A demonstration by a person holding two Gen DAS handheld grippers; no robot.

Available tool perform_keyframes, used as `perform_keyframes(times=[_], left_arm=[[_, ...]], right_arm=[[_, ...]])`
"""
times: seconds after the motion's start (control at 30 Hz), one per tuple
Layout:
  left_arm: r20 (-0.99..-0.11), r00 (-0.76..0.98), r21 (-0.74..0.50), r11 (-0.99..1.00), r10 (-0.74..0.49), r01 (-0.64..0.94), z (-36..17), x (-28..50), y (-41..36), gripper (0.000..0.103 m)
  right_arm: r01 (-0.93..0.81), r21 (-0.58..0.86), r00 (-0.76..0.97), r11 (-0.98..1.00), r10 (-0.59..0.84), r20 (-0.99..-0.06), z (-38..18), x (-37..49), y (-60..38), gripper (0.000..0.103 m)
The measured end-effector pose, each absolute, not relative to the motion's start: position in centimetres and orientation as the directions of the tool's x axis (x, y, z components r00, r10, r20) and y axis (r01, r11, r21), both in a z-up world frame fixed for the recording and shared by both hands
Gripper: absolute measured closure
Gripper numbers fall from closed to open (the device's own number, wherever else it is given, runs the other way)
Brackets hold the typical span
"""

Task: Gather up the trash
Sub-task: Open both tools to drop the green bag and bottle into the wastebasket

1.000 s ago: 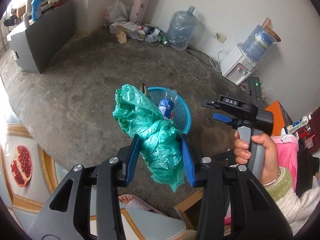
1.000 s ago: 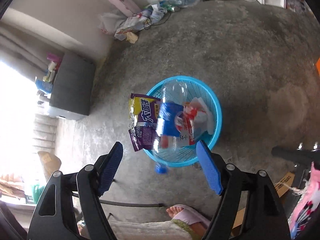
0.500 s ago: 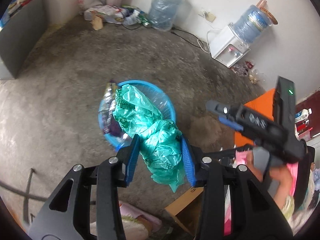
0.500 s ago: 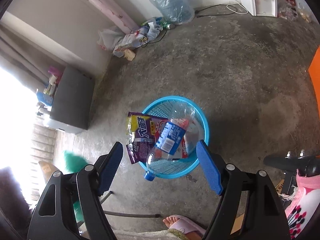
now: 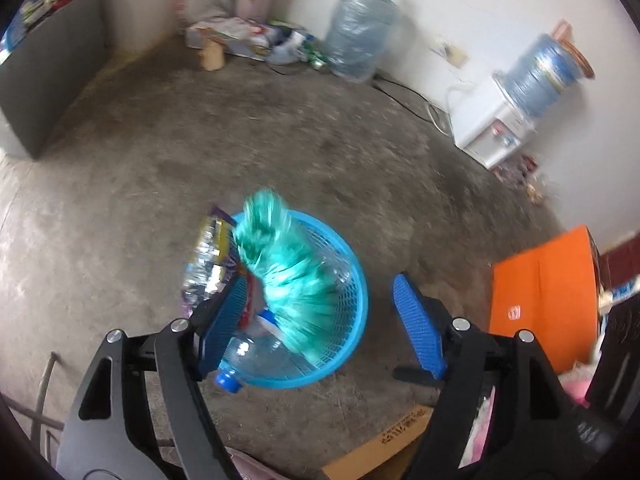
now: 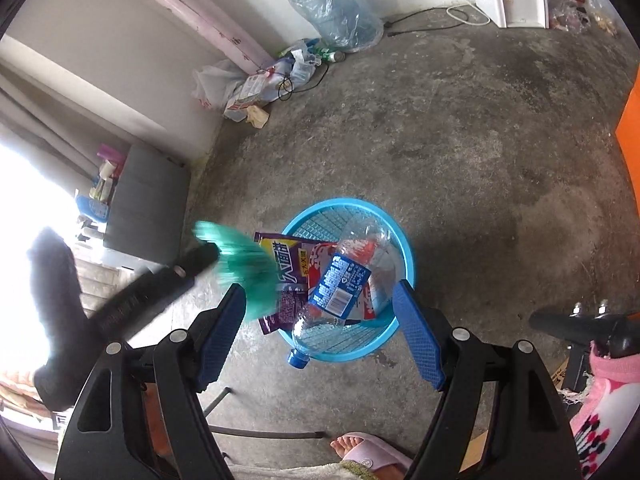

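Above the concrete floor (image 5: pixel 160 184), your left gripper (image 5: pixel 320 320) now has its jaws spread wide; a second ago they pinched the green plastic bag (image 5: pixel 286 272). That bag is now a motion-blurred streak over the blue basket (image 5: pixel 356 332), falling toward the purple snack wrapper (image 6: pixel 286 272) and clear bottle (image 6: pixel 340 284) lying there. Further right, your right gripper (image 6: pixel 320 324) hovers above the same basket, jaws spread and holding nothing. Judging from this, 1 more piece of trash is nearly collected.
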State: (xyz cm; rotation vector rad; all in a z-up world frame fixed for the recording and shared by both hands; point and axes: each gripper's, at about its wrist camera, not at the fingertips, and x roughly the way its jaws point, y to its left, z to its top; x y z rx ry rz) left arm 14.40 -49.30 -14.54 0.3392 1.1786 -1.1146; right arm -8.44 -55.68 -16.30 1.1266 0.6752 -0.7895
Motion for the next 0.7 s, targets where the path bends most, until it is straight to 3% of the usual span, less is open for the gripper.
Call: perform_keyframes(times=[0.3,0.5,0.7], left_arm=[[-0.8,0.035,-0.333,0.492,-0.599,0.804,-6.7,17.8,-40.8,0.032],[-0.819,0.208,-0.189,0.593,-0.535,0.783,-0.7,19.3,-30.3,0.031],[-0.805,0.321,-0.188,0.728,-0.499,0.66,1.4,20.6,-18.0,0.031]], right_arm=[[0.838,0.524,0.543,0.153,-0.133,-0.829,-20.4,-6.2,-55.4,0.029],[0.829,0.558,0.557,0.045,0.02,-0.83,-27.3,-1.5,-56.2,0.029],[0.881,0.473,0.472,-0.036,0.155,-0.868,-33.3,2.8,-55.7,0.029]])
